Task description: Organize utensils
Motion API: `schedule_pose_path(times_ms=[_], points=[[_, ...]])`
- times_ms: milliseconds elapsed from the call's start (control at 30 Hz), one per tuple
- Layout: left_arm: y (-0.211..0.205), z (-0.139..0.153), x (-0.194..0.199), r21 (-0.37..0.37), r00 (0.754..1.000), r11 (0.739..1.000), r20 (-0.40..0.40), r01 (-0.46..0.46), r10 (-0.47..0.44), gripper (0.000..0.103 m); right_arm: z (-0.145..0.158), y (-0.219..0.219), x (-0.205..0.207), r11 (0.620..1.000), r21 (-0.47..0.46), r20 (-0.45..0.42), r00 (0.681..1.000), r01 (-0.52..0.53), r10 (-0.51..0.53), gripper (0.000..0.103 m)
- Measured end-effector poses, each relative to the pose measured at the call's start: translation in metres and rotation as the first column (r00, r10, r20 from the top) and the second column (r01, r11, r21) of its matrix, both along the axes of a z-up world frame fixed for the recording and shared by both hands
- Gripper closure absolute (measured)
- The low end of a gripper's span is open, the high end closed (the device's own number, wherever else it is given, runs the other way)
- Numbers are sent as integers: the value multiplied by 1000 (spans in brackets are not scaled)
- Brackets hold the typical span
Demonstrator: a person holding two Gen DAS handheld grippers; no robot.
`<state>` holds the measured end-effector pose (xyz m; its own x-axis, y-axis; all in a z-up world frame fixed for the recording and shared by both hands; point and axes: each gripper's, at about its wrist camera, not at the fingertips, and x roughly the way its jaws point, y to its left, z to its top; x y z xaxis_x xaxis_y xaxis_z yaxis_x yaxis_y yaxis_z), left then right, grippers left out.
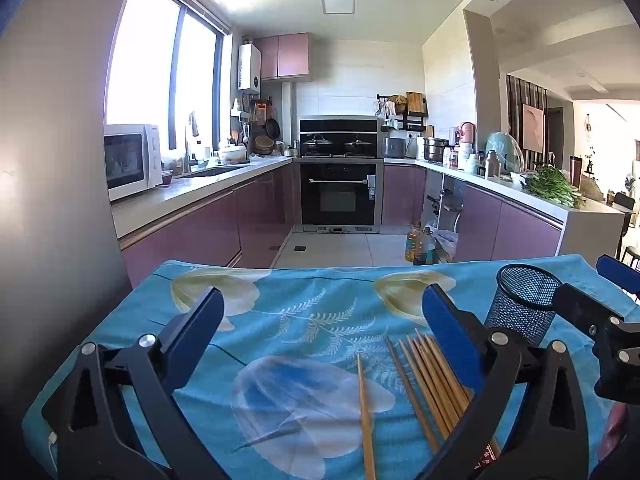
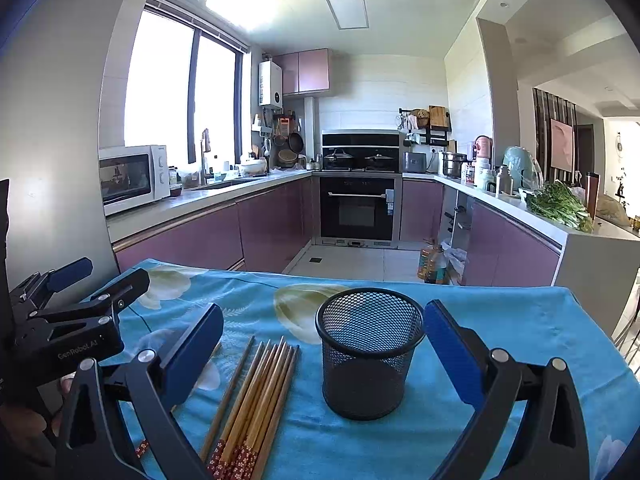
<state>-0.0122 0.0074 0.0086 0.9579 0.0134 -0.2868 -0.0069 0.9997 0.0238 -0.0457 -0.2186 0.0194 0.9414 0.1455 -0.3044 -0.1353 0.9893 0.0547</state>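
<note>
Two grippers are held above the table [image 2: 520, 320], and both are spread wide with nothing between the jaws. A bunch of wooden chopsticks [image 2: 256, 396] is laid flat on the blue flowered cloth [image 1: 300, 320], and one single chopstick [image 1: 366, 416] is left a little apart on the left of the bunch. An empty black mesh cup [image 2: 368, 356] is stood upright just beside the bunch, on its right. The chopsticks are probably meant to be put into the cup. For a good pick, the bunch should be pinched near the middle, so that it is not tipped when lifted. The left gripper [image 1: 320, 320] is aimed at the cloth, with the bunch low down near its right finger. The right gripper [image 2: 324, 340] is aimed at the cup, with the bunch just inside its left finger.
</note>
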Motion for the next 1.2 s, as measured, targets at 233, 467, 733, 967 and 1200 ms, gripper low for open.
schedule_pose_path(times_ms=[233,467,733,967,1200], points=[[1,1,1,0,1000,1000,0,-1,1,5,1,-1,-1,1000,5,6,1000,4,-4,6],[0,0,1,-2,1000,1000,1,0,0,5,1,-4,-4,1000,9,9,1000,5,-5,6],[0,1,1,0,1000,1000,3,-2,2,5,3,-2,-5,1000,3,11,1000,9,-9,6],[-1,2,0,-2,1000,1000,10,-4,4,5,5,0,-4,1000,1,16,1000,11,-11,6],[-2,4,-3,3,999,1000,34,-5,5,5,6,3,-4,1000,2,22,1000,13,-13,6]])
